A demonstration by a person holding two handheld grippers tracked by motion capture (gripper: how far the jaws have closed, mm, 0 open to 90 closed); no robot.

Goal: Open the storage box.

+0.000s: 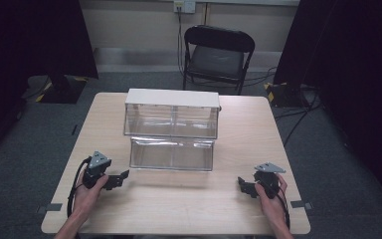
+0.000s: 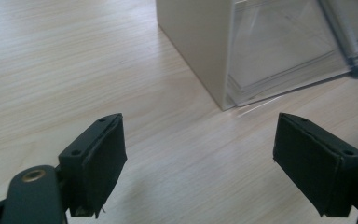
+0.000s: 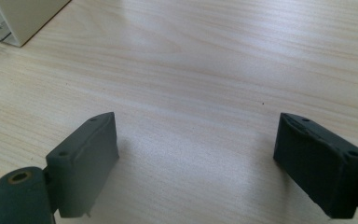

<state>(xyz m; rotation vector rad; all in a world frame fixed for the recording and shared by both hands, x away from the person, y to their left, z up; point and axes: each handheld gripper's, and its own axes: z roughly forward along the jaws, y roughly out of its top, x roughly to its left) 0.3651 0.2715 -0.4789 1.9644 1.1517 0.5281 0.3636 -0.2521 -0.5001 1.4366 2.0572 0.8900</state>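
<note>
The left gripper is standing with its jaws spread wide and released, nothing lying between them; bare wood of the table is showing in the gap. The pads are hovering just above or resting on the tabletop; which of the two cannot be told. Ahead of the fingertips and toward the right-hand jaw, the clear drawer cabinet is sitting on the table, its cream side wall and the near corner of its transparent lower drawer facing the jaws, near but apart from them.

The right gripper is likewise holding its jaws fully parted and released, with only wood grain lying between them. Far ahead of its left-hand jaw, a cream corner of the cabinet is entering at the upper edge, well apart from the fingertips.

In the high view, the left gripper and the right gripper are sitting low over the near part of the table, each held in one hand, jaws pointing inward toward each other. The cabinet is standing between and beyond them, its lower drawer protruding toward the person. Beyond the table, a black folding chair is standing on the grey floor.
</note>
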